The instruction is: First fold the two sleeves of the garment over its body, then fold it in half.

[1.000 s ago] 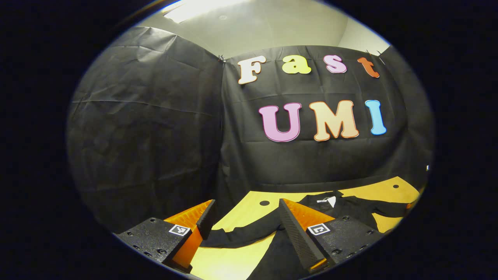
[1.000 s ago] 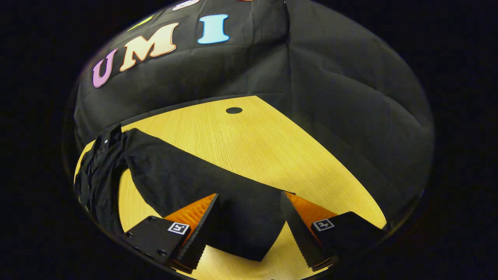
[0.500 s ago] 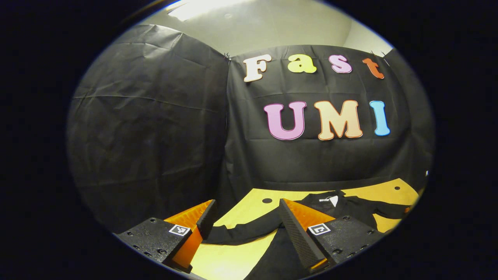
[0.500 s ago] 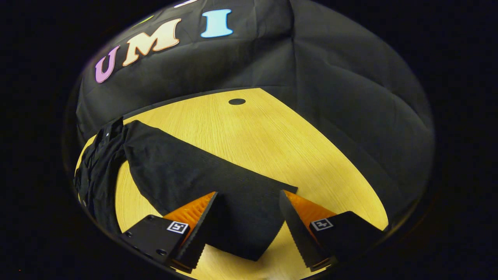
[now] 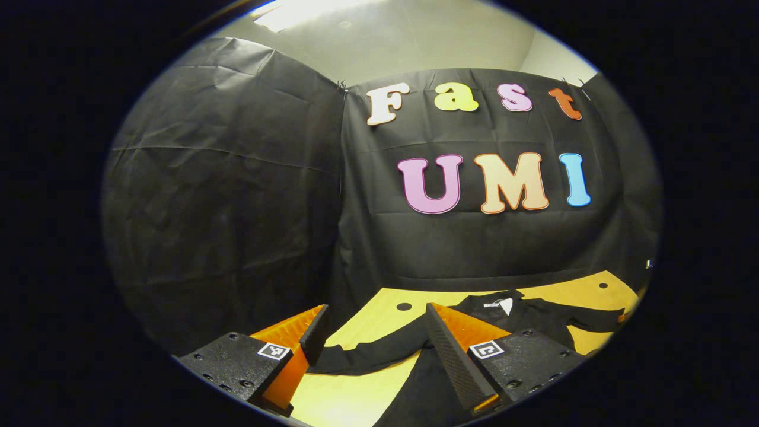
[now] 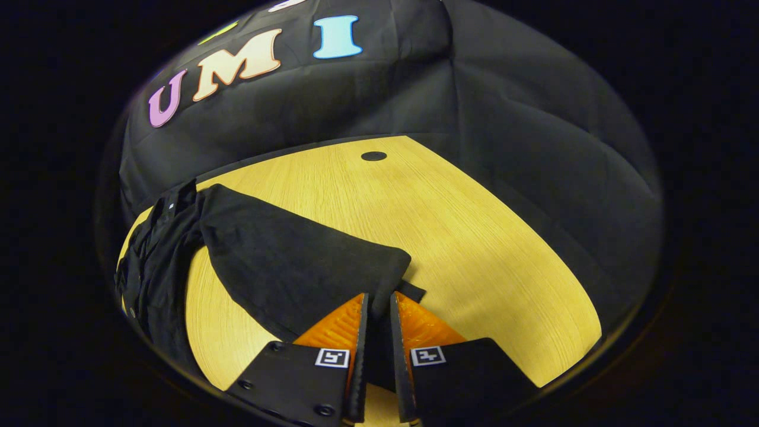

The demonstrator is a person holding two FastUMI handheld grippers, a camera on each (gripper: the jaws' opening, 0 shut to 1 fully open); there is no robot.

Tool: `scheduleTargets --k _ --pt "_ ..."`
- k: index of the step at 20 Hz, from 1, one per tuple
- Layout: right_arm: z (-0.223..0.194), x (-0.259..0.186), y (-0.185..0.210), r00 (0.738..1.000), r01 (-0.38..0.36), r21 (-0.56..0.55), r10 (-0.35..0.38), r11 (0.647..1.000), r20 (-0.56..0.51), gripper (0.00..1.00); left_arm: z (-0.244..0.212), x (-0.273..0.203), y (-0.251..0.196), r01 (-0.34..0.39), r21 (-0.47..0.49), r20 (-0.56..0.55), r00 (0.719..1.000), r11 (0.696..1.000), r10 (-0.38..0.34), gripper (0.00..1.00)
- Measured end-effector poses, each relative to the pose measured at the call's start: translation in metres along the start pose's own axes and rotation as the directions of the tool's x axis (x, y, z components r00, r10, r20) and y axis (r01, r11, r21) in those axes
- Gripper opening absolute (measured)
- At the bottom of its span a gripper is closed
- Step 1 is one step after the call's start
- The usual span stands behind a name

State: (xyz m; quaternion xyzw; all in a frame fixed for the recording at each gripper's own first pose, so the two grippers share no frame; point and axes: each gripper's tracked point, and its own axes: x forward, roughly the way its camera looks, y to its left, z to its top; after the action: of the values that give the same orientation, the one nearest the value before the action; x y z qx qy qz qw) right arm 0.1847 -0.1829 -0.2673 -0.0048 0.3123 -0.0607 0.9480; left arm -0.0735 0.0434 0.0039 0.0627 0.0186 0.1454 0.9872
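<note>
A black long-sleeved garment (image 5: 528,317) lies spread on the yellow wooden table (image 5: 367,323), a white tag at its collar. In the left gripper view one sleeve (image 5: 367,354) stretches across between the fingers of my left gripper (image 5: 373,335), which hangs open above it. In the right gripper view the other sleeve (image 6: 284,261) runs from the bunched body (image 6: 157,255) at the left down to my right gripper (image 6: 377,323). That gripper is shut on the sleeve's cuff end, and the cloth bunches up just ahead of the fingertips.
Black cloth walls close off the table at the back and both sides. A small dark round hole (image 6: 373,156) sits in the tabletop at the far edge, another (image 5: 404,306) in the left gripper view. Bare wood (image 6: 474,249) lies to the right of the sleeve.
My right gripper has gone from wide open over the sleeve end to shut on it, and the cuff has bunched. The left gripper has barely moved and stays open.
</note>
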Motion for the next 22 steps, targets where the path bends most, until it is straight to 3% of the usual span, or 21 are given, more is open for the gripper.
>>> scheduleTargets --k 1,3,5,10,15,22 --pt "0.0 -0.001 0.001 1.0 -0.002 0.004 0.002 1.0 0.0 0.23 0.0 0.001 0.0 0.003 -0.002 -0.001 1.0 1.0 -0.003 0.94" --pt "0.0 -0.002 0.001 1.0 0.009 0.017 -0.009 1.0 -0.008 0.08 -0.001 0.002 0.0 0.01 -0.003 0.0 1.0 1.0 -0.01 0.93" --pt "0.0 -0.002 0.002 0.999 0.025 0.018 -0.025 1.0 -0.025 0.03 -0.003 0.004 0.0 0.016 -0.002 -0.002 1.0 1.0 -0.016 0.94" --pt "0.003 -0.006 0.003 0.997 0.066 0.054 -0.063 0.996 -0.052 0.03 -0.009 0.007 0.007 0.018 -0.024 -0.017 1.0 1.0 -0.018 0.94" --pt "0.028 -0.034 0.012 0.995 0.093 0.059 -0.096 0.994 0.04 0.03 -0.019 0.011 0.02 0.014 -0.032 -0.036 0.999 0.999 -0.015 0.94" --pt "0.08 -0.069 0.095 0.988 0.019 0.025 -0.022 1.0 0.154 0.03 -0.04 0.023 0.03 0.029 -0.087 -0.071 0.997 0.996 -0.035 0.94"
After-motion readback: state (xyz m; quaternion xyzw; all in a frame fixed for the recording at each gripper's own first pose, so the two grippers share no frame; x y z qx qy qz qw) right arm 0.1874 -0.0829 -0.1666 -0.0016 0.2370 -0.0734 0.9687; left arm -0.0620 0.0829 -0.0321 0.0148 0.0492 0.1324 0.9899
